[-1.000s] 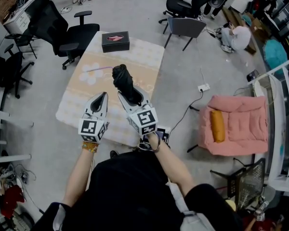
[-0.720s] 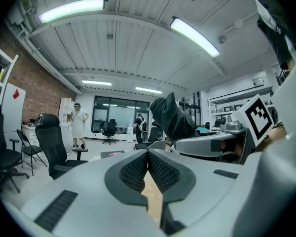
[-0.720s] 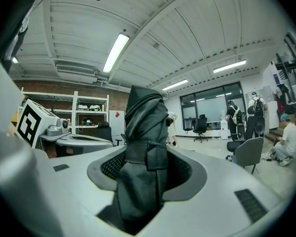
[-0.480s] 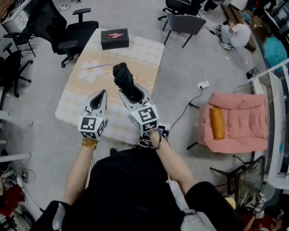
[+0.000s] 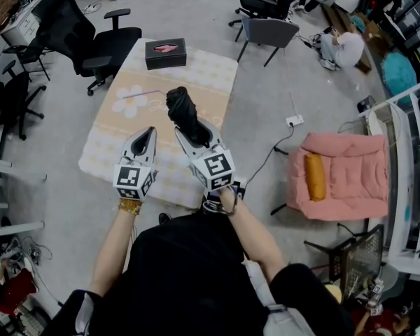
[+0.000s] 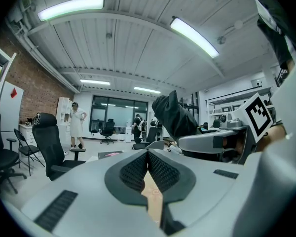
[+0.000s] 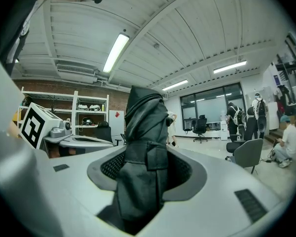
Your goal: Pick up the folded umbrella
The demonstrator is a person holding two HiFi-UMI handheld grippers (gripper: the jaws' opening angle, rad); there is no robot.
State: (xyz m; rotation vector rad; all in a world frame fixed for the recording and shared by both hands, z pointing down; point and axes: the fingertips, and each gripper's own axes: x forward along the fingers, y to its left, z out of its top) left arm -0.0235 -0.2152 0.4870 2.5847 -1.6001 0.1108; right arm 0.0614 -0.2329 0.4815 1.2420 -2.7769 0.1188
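Note:
The folded black umbrella (image 5: 184,115) is lifted above the table, and my right gripper (image 5: 193,136) is shut on it. In the right gripper view the umbrella (image 7: 144,147) stands upright between the jaws and fills the gap. It also shows in the left gripper view as a dark bundle (image 6: 173,116) up to the right. My left gripper (image 5: 146,136) hovers beside it to the left, over the table's near half. Its jaws (image 6: 148,167) are closed together with nothing between them.
The low table (image 5: 119,131) has a beige flowered cloth, a black tissue box (image 5: 165,53) at its far end and a thin purple stick (image 5: 141,96). Black office chairs (image 5: 98,40) stand left and behind. A pink cushioned seat (image 5: 341,177) lies right, with a cable (image 5: 276,152) on the floor.
Both grippers and the umbrella keep their places relative to each other. The head camera has shifted slightly, so the scene sits a touch differently in the frame.

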